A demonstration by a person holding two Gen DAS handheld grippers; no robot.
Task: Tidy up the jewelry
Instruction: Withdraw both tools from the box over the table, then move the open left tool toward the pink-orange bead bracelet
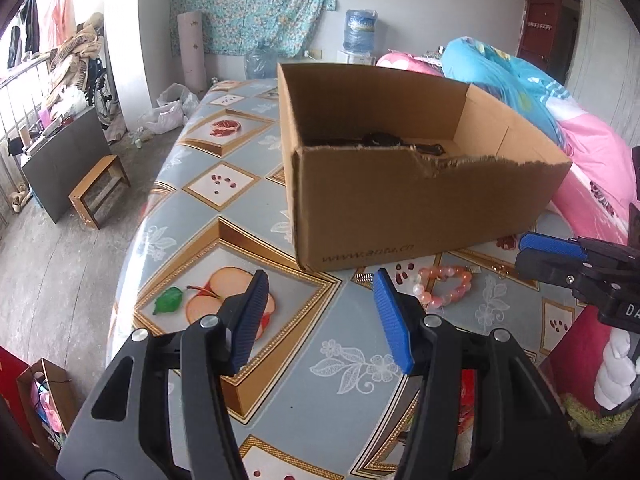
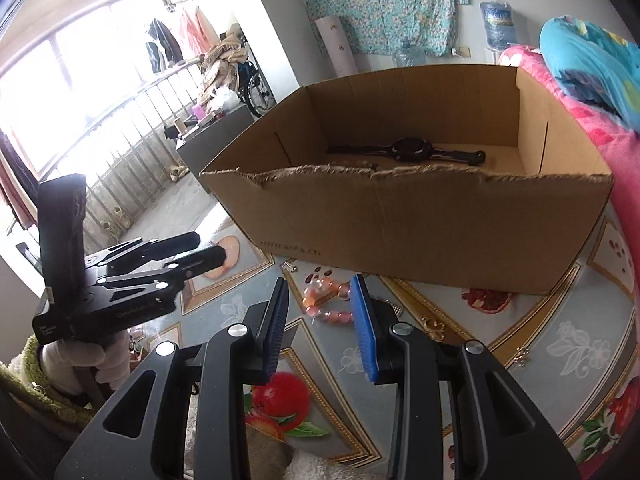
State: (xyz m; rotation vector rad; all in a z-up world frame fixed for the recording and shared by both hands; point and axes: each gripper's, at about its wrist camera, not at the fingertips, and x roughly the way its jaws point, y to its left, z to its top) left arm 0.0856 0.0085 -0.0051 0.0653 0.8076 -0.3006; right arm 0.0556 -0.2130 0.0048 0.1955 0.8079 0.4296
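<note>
Right wrist view: corrugated cardboard box (image 2: 420, 236), torn front rim, centre frame; black watch (image 2: 408, 150) flat inside. Pink-and-white bead bracelet (image 2: 326, 298), glossy round beads, on patterned tablecloth (image 2: 540, 344) beyond ribbed blue pads. Right gripper (image 2: 320, 328) half open, empty. Left gripper (image 1: 320, 320) wide open, empty.

Home bedrm: quilts (image 1: 520, 80), hung clothes (image 2: 172, 40), water jug (image 1: 360, 30), wheelchair (image 2: 254, 88).
</note>
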